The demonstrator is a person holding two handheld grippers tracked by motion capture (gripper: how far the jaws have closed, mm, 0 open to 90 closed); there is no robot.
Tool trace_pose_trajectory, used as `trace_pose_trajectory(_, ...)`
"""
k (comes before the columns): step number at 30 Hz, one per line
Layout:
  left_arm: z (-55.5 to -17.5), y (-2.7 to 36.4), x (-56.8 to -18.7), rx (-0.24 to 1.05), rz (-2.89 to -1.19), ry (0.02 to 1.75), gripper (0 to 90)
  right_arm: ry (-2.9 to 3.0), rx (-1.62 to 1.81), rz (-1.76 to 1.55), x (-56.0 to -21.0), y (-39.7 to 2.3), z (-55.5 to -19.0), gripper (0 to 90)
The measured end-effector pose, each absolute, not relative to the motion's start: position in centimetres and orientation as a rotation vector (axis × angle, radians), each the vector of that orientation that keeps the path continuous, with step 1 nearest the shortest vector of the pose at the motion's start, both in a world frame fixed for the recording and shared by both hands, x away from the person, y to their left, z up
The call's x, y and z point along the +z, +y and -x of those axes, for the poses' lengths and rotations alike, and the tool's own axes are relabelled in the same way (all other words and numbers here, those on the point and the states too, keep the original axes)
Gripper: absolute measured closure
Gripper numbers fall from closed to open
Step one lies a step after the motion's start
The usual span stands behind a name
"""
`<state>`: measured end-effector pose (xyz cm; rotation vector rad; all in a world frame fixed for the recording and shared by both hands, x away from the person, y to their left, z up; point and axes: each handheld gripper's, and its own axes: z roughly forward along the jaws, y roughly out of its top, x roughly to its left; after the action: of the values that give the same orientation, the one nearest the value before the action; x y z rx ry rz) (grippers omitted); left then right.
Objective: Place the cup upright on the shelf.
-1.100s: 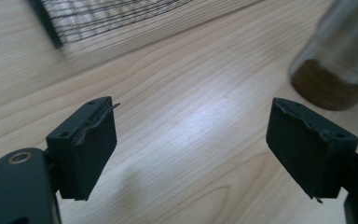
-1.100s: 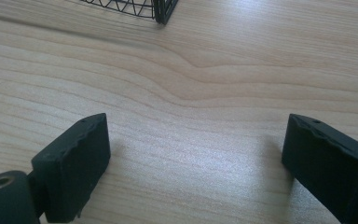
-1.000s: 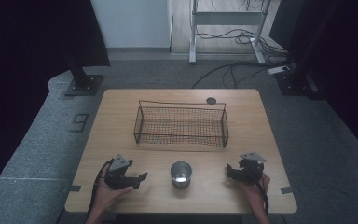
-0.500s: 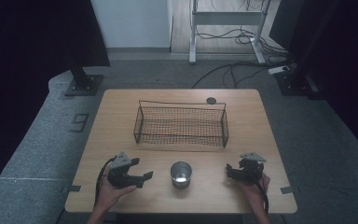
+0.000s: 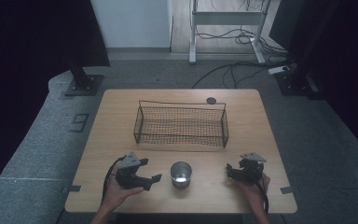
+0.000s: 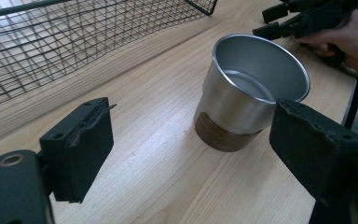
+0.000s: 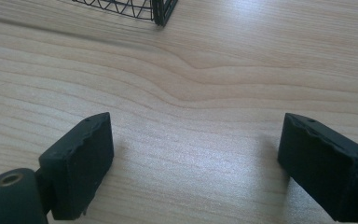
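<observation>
Left gripper view: left gripper (image 6: 191, 154) jaws spread wide, metal cup (image 6: 251, 91) at 1 o'clock, untouched. Right gripper (image 7: 196, 163) spread too, over bare table (image 7: 214, 84). Wire basket (image 5: 181, 122) at 12 o'clock beyond the cup.

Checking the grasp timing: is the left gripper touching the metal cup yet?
Apart. The left gripper view shows the metal cup beyond the open fingers, bare table between them.

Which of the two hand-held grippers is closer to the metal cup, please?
The left hand-held gripper: its open jaws point at the metal cup close by, while the right hand-held gripper sits farther off.
</observation>
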<state>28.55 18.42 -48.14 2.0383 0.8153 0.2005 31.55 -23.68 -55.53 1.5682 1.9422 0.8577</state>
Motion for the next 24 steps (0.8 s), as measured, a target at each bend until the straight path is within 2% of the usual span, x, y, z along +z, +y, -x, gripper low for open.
trace_pose_trajectory(24,-28.9,14.8,-48.2,0.137,-2.093,0.758,5.3,1.936,0.858,-1.569,-55.5,-23.7,-31.5,11.4)
